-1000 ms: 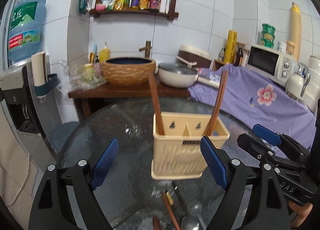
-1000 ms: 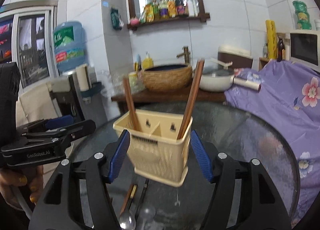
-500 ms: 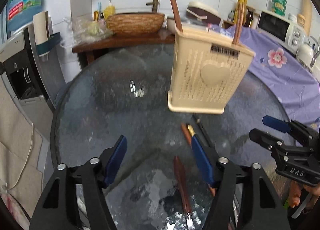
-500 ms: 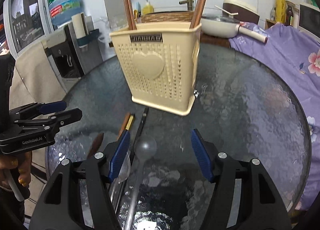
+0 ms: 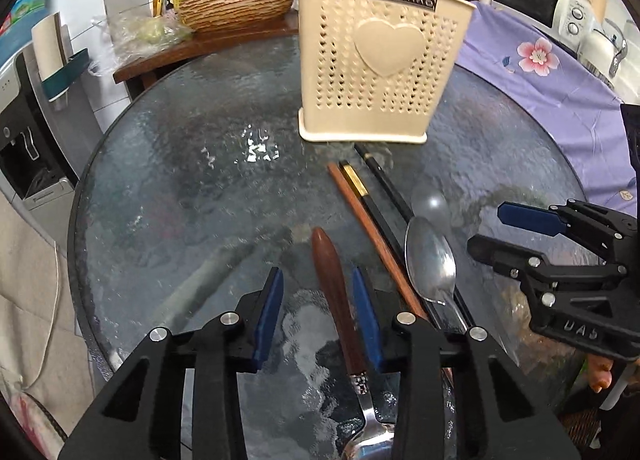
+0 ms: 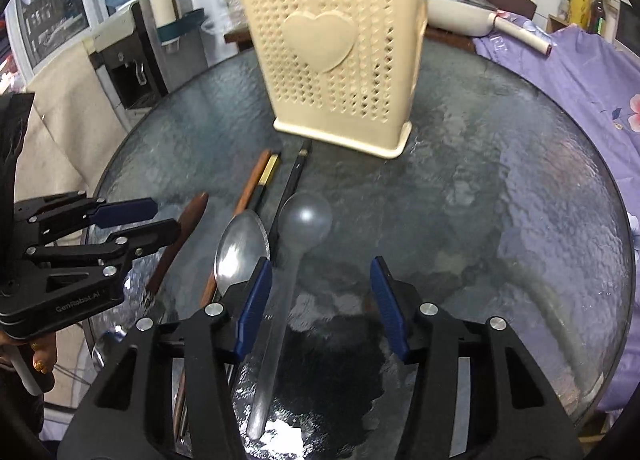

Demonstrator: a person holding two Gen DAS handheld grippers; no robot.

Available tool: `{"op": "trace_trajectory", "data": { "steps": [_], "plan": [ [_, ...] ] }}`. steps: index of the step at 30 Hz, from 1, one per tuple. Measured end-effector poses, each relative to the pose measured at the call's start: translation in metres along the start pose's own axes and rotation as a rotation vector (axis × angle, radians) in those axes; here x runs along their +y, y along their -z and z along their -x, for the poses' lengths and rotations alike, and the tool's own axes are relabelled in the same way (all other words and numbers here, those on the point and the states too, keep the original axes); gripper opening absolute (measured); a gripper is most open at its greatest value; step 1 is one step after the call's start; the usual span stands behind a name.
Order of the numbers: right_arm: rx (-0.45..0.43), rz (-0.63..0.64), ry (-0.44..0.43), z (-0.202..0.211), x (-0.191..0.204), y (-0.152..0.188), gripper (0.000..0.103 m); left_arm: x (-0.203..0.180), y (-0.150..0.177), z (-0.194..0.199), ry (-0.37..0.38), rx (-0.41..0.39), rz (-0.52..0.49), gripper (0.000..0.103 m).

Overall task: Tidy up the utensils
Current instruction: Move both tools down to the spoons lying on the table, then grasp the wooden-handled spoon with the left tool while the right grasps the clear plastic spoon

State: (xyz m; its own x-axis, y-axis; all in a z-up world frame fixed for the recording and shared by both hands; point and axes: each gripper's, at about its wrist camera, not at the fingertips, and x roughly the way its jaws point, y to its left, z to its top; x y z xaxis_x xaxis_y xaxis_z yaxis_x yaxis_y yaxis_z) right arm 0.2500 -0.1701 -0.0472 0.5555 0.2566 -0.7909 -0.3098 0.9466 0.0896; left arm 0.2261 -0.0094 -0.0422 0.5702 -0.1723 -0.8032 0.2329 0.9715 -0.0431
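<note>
Claws lowered from cutlery caddy (image 5: 380, 56) to loose utensils.
Left claw (image 5: 318, 310) narrowed astride wooden-handled spoon (image 5: 334, 300), unclamped; right claw (image 6: 320, 300) wide over clear plastic spoon (image 6: 296, 244); pickup imminent.

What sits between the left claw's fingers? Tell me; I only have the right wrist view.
Observer: The wooden-handled spoon lies lengthwise between the fingers of the left claw, flat on the glass table.
Operator: Report the pad gaps.
Observer: The handle runs close along one blue pad; the other pad stands well clear. The jaws are open.
Operator: Tell me which end faces the claw.
Observer: The steel bowl sits under the claw's base; the handle tip points toward the cream holder.
</note>
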Motion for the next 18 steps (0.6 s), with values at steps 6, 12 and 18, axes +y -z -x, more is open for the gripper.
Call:
{"op": "trace_trajectory", "data": {
  "steps": [6,12,18],
  "plan": [
    [0.042,0.011,0.025,-0.009,0.004,0.004,0.046,-0.001,0.004,-0.006,-0.011,0.017,-0.004,0.033],
    [0.063,0.017,0.022,-0.012,0.007,0.005,0.045,-0.004,0.004,-0.012,-0.011,0.032,-0.008,0.029],
    [0.066,0.029,0.040,-0.018,0.013,0.002,0.043,-0.005,0.003,-0.014,-0.013,0.034,-0.011,0.025]
  ]
}}
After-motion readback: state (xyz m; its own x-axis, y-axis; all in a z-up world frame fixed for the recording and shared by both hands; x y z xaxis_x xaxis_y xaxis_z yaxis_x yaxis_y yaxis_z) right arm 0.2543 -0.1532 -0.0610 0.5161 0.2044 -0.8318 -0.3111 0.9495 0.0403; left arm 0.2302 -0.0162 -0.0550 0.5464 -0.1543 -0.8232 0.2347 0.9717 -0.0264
